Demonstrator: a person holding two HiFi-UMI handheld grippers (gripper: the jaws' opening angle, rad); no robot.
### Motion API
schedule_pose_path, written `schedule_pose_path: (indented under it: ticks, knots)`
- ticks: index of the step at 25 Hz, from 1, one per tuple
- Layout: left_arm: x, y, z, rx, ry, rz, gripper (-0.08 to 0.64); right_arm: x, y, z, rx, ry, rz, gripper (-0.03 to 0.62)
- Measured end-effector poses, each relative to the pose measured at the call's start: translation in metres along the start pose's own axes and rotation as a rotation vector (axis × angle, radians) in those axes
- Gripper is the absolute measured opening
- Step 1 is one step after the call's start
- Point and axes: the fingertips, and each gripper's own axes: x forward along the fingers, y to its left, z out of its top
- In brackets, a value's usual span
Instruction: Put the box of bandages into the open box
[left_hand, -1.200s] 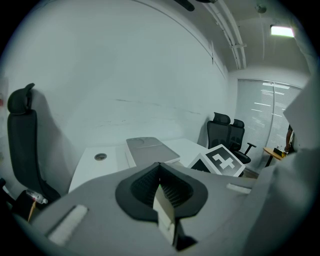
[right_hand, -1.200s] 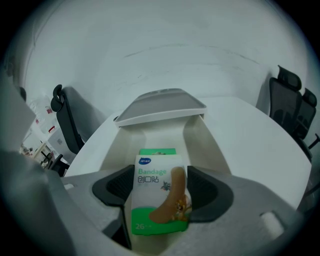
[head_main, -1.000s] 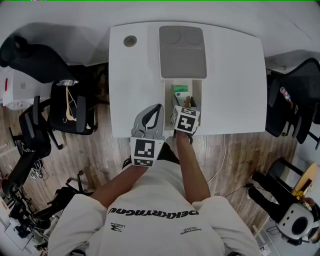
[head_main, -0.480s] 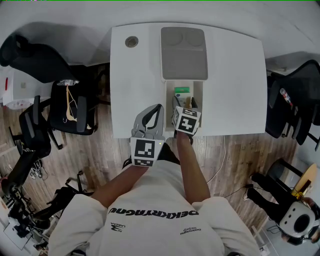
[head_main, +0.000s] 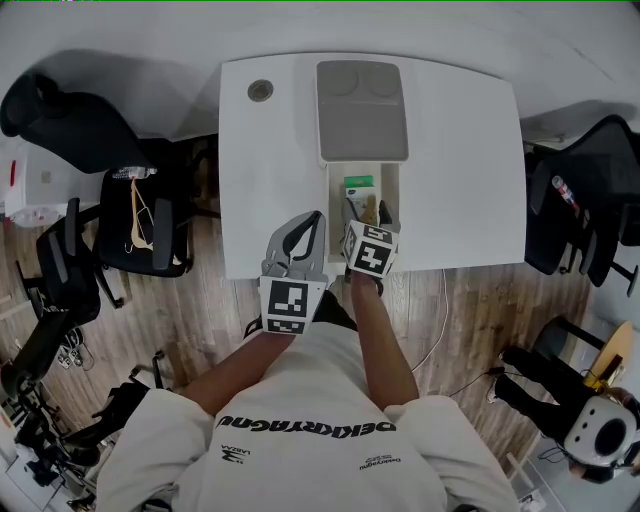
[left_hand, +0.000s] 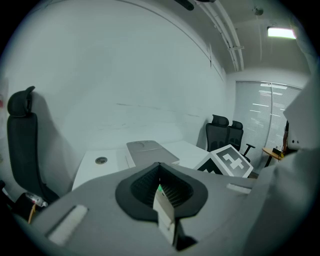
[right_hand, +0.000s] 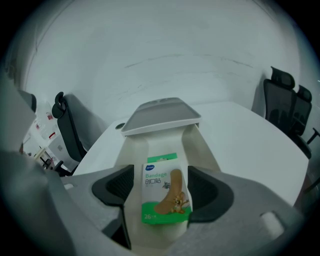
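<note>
The open cream box stands at the near edge of the white table, with its grey lid folded back behind it. The green-and-white box of bandages lies tilted inside it. In the right gripper view the bandage box fills the space between the jaws, with a thin gap at the left pad. My right gripper hangs over the box's near end, open. My left gripper rests beside the box on its left, shut on nothing, as its own view shows.
A round cable hole sits at the table's far left corner. Black office chairs stand left of the table and right of it. The person's torso is close against the near table edge.
My right gripper has drawn back a little toward the person while the bandage box stays in the open box. The left gripper has not moved.
</note>
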Motion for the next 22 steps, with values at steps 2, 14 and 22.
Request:
schedule_pose_path:
  ticks: [2, 14, 22]
  knots:
    - [-0.003, -0.003, 0.001, 0.003, -0.003, -0.005, 0.002, -0.008, 0.002, 0.003, -0.001, -0.024, 0.002, 0.333]
    - [-0.023, -0.016, 0.013, 0.025, -0.039, -0.022, 0.002, -0.049, 0.009, 0.013, 0.005, -0.106, 0.030, 0.279]
    - [-0.036, -0.018, 0.020, 0.028, -0.063, -0.027, 0.002, -0.081, 0.016, 0.034, 0.001, -0.199, 0.038, 0.212]
